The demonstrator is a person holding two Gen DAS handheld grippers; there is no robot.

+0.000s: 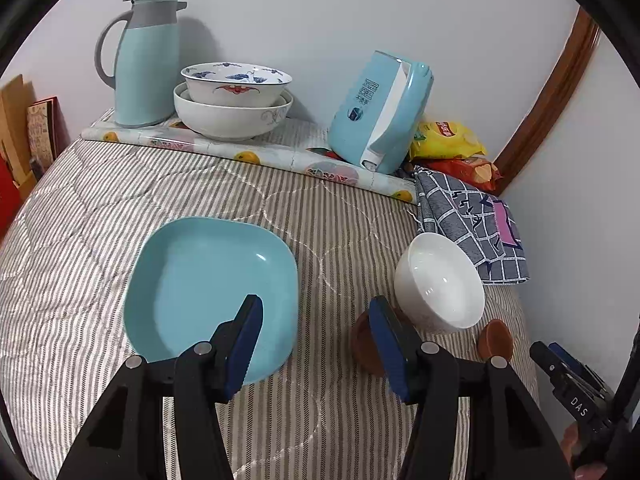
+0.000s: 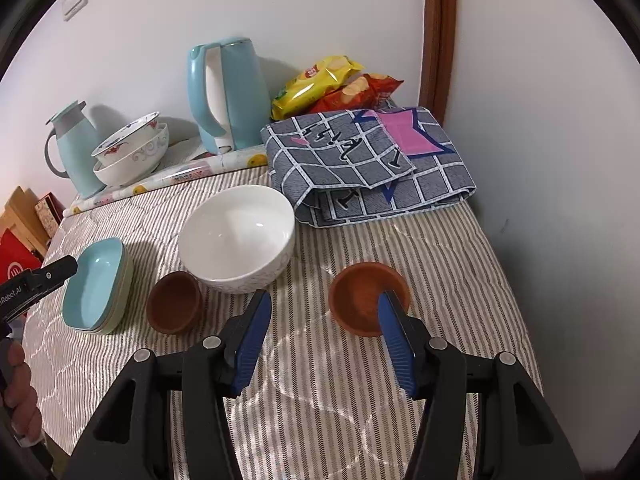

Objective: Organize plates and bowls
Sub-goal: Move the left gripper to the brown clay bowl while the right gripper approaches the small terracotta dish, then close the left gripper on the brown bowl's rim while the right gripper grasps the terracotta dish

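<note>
A stack of teal square plates (image 1: 208,292) (image 2: 98,286) lies on the striped cloth. A white bowl (image 1: 438,280) (image 2: 238,236) stands to its right, with one small brown bowl (image 1: 366,344) (image 2: 174,302) at its near left and another (image 1: 495,340) (image 2: 370,298) at its right. My left gripper (image 1: 316,344) is open and empty, its left finger over the plates' near edge. My right gripper (image 2: 324,336) is open and empty, its right finger at the right brown bowl's rim. Two stacked patterned bowls (image 1: 234,100) (image 2: 130,152) stand at the back.
A teal thermos (image 1: 140,60) (image 2: 74,148), a teal kettle (image 1: 380,116) (image 2: 226,96), chip bags (image 1: 448,140) (image 2: 320,80) and a folded grey checked cloth (image 1: 472,224) (image 2: 368,164) line the back and right. The wall is close on the right.
</note>
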